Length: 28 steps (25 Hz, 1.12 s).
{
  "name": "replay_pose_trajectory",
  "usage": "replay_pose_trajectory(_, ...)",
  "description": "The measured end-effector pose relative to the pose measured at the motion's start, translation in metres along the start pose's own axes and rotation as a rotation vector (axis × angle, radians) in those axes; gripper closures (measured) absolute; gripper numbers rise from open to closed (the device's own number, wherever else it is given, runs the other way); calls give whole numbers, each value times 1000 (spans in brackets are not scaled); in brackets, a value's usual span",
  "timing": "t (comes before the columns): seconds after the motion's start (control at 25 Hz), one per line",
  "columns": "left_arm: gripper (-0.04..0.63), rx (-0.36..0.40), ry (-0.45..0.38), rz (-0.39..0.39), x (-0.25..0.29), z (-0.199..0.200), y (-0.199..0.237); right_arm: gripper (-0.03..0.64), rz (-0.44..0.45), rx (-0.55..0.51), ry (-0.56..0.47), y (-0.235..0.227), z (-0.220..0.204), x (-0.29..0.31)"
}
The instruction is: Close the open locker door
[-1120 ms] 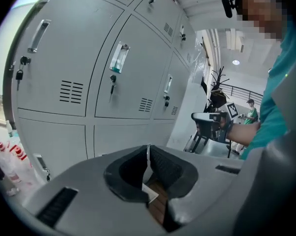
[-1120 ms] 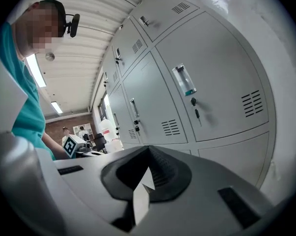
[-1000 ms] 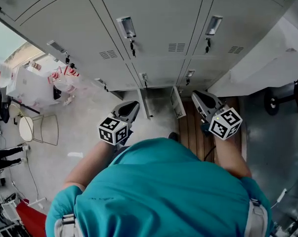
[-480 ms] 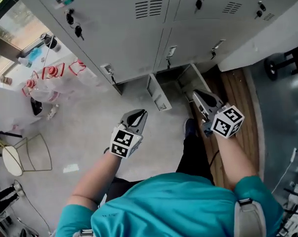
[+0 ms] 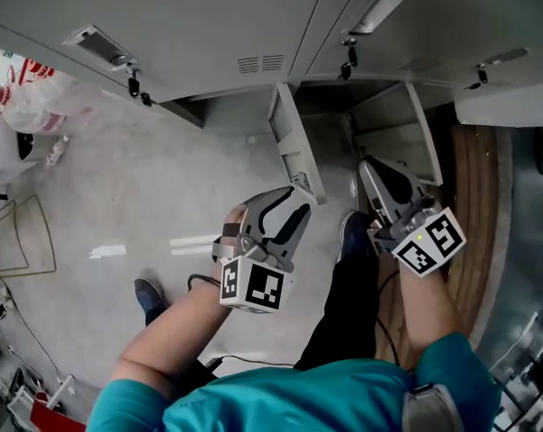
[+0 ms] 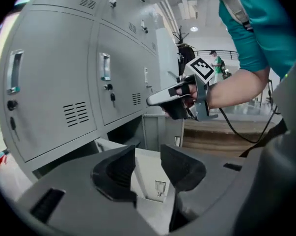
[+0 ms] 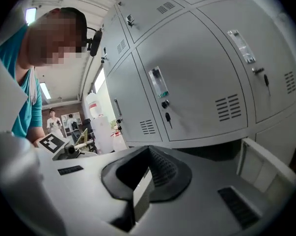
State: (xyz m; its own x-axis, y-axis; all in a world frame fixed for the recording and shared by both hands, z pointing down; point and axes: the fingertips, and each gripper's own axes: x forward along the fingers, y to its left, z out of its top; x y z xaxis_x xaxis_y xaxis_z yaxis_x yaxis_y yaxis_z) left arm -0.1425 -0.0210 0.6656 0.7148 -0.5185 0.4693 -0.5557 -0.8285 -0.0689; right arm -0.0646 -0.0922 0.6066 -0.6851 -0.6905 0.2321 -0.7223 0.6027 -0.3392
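Head view has tipped much steeper over the last second, and the bottom row of the locker bank (image 5: pixel 208 16) now sits right under the camera (the person has leaned in over it). Left gripper (image 5: pixel 287 212) has come forward from well short of the open locker door (image 5: pixel 295 151) to just beside its free lower end; neither view settles whether they touch. Its jaws stand narrowly apart and empty, with the door's pale panel and latch (image 6: pixel 160 188) framed in the gap beyond them. Right gripper (image 5: pixel 372 173) hangs back, near the second open door (image 5: pixel 420 133) but apart from it. Its jaws make a narrow V with a pale strip (image 7: pixel 142 193) showing in the gap, which I read as background, not a held thing. Door angle looks unchanged, swung straight out from the row. Judgement: approach about done, push not begun. Compartment (image 5: pixel 330 97) between the two doors lies in shadow; nothing visible inside. Other lockers in view are shut.
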Motion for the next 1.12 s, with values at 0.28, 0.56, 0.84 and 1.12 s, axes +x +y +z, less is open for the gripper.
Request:
replay_pose_trajectory(0.28,382,328,36,-66,72,-14,-48,618,42,-8,-65,-41,-49,7)
replay_pose_trajectory(0.56,402,455,100,-50,81,-33,-57,618,65,-9,-37,-48,-64,13)
replay_pose_trajectory(0.84,407,430,87,-3,46,-51,-41,618,89,-14,-19,-37,-73,24)
replay_pose_trajectory(1.12,413,429,97,113,6,-77,-3,618,126,-22,1,-19,-83,39)
